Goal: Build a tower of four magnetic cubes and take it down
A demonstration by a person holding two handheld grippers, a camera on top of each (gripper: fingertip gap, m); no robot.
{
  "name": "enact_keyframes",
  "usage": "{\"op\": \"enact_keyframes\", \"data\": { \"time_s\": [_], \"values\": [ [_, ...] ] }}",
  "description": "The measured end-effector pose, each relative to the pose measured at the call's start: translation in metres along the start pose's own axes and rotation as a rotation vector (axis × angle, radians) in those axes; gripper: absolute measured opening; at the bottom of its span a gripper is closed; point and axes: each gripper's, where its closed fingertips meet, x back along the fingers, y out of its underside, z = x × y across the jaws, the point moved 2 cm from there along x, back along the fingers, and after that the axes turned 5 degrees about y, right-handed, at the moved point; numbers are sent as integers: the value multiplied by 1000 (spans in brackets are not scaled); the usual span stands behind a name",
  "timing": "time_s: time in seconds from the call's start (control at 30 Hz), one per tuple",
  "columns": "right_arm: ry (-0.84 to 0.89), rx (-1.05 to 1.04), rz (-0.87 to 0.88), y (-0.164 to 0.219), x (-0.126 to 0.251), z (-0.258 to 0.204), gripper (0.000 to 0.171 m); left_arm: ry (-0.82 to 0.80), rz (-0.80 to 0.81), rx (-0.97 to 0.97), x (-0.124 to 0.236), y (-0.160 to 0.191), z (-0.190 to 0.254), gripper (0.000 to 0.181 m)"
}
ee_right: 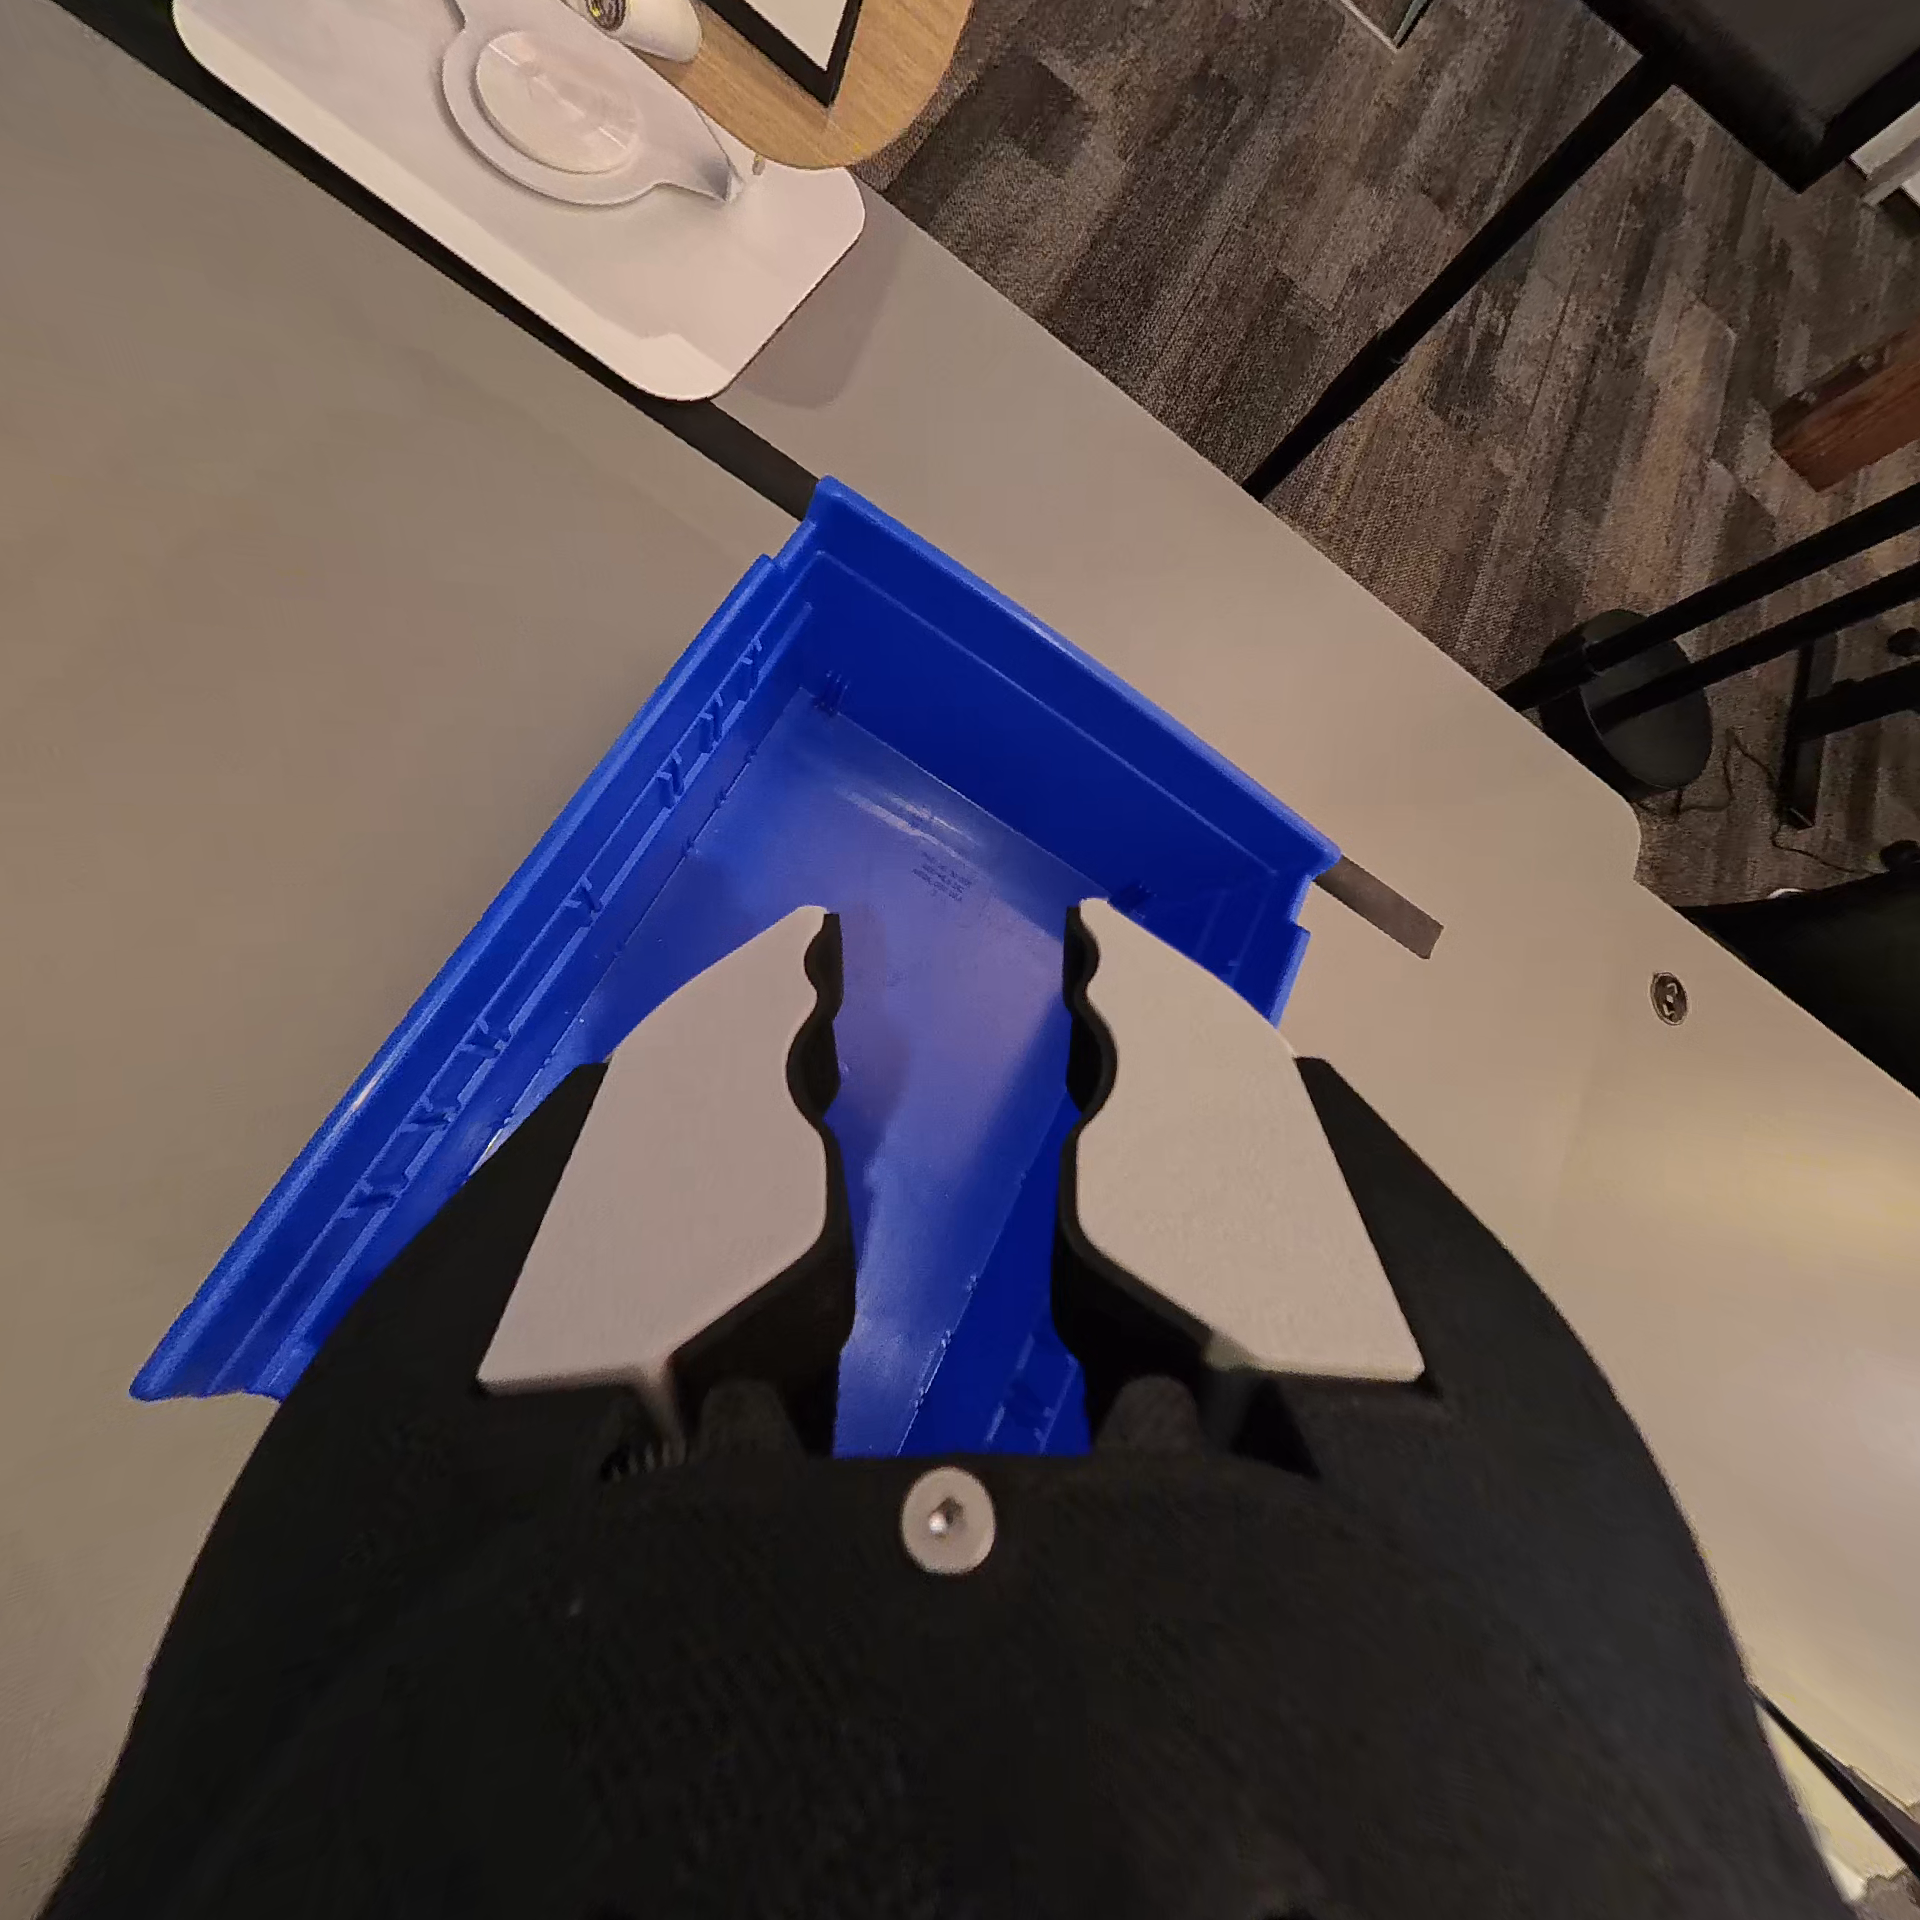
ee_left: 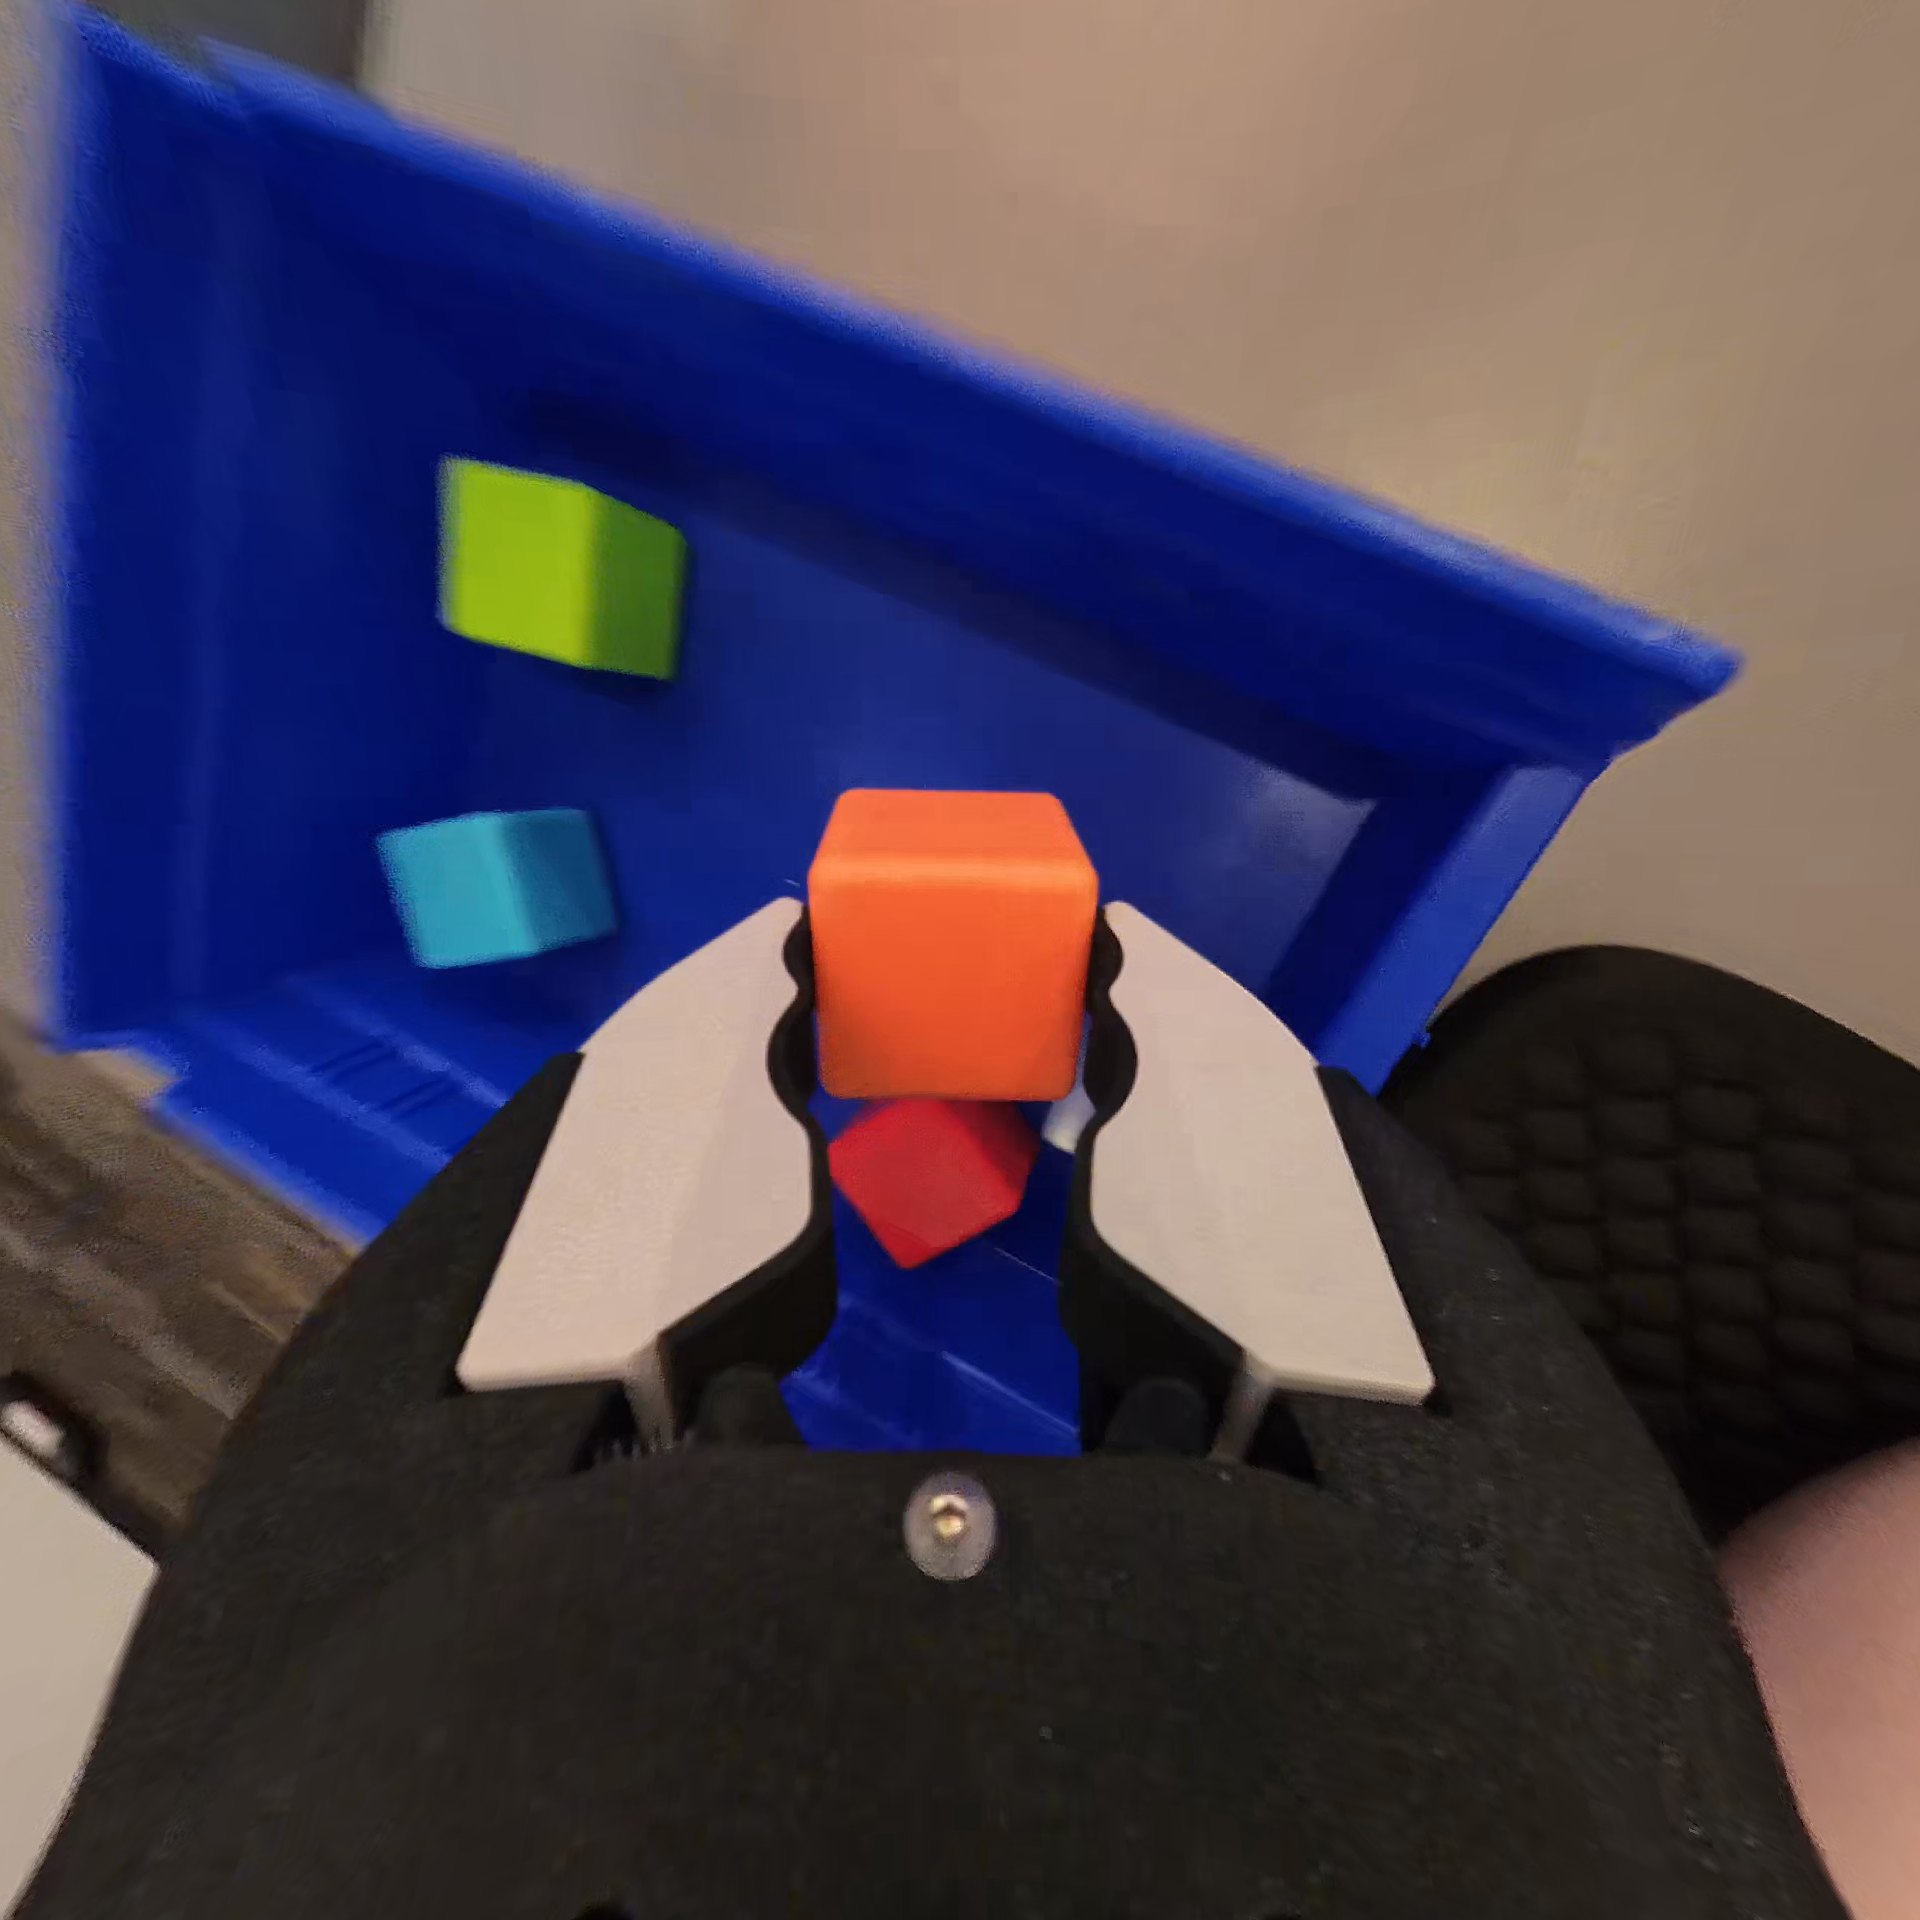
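Observation:
My left gripper is shut on an orange cube and holds it above the blue bin. On the bin floor lie a green cube, a light blue cube and a red cube, the red one just below the orange cube, seen between my fingers. The left wrist view is blurred. My right gripper is open and empty over the far corner of the blue bin. No cubes show in the right wrist view.
The bin stands on a grey table. A white tray with a clear dish sits at the table's far edge. A black mesh chair is to the right in the left wrist view. Dark floor and chair legs lie beyond the table.

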Motion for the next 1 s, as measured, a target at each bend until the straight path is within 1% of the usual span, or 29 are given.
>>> {"op": "enact_keyframes", "data": {
  "time_s": [0.07, 0.13, 0.2, 0.23, 0.3, 0.33, 0.4, 0.43, 0.53, 0.63, 0.7, 0.8, 0.9, 1.0],
  "values": [
    [-4, -7, -6, 3, 0, 2, 42, -109, 117, -48, 32, -22, 2, 49],
    [-3, -13, -11, 5, 0, 4, 42, -218, 247, -127, 64, -52, 11, 49],
    [-5, -20, -10, 5, 0, 6, 42, -275, 379, -201, 84, -90, 27, 49],
    [-10, -23, -8, 5, 0, 6, 42, -270, 422, -229, 86, -110, 37, 49],
    [-23, -25, -3, 4, -1, 4, 42, -250, 463, -292, 75, -149, 57, 49],
    [-30, -22, -4, 4, -2, 3, 42, -228, 466, -319, 61, -168, 66, 49],
    [-40, -16, -10, 4, -3, 0, 42, -136, 437, -360, 22, -197, 86, 49],
    [-47, -13, -13, 4, -4, -1, 42, -71, 398, -368, 0, -206, 93, 49],
    [-69, -6, -17, 3, -7, -6, 42, 14, 232, -346, -56, -214, 96, 49],
    [-77, -1, -30, 3, -11, -8, 42, 70, 141, -346, -88, -215, 102, 49],
    [-88, 0, -41, 4, -15, -10, 42, 86, 85, -366, -102, -214, 106, 49],
    [-100, -7, -84, 8, -22, -13, 43, 54, -13, -408, -119, -208, 106, 49],
    [-118, -3, -111, 10, -27, -17, 43, 94, -29, -402, -125, -207, 113, 49],
    [-124, 1, -116, 10, -29, -19, 42, 78, -11, -399, -127, -208, 109, 49]
  ]
}}
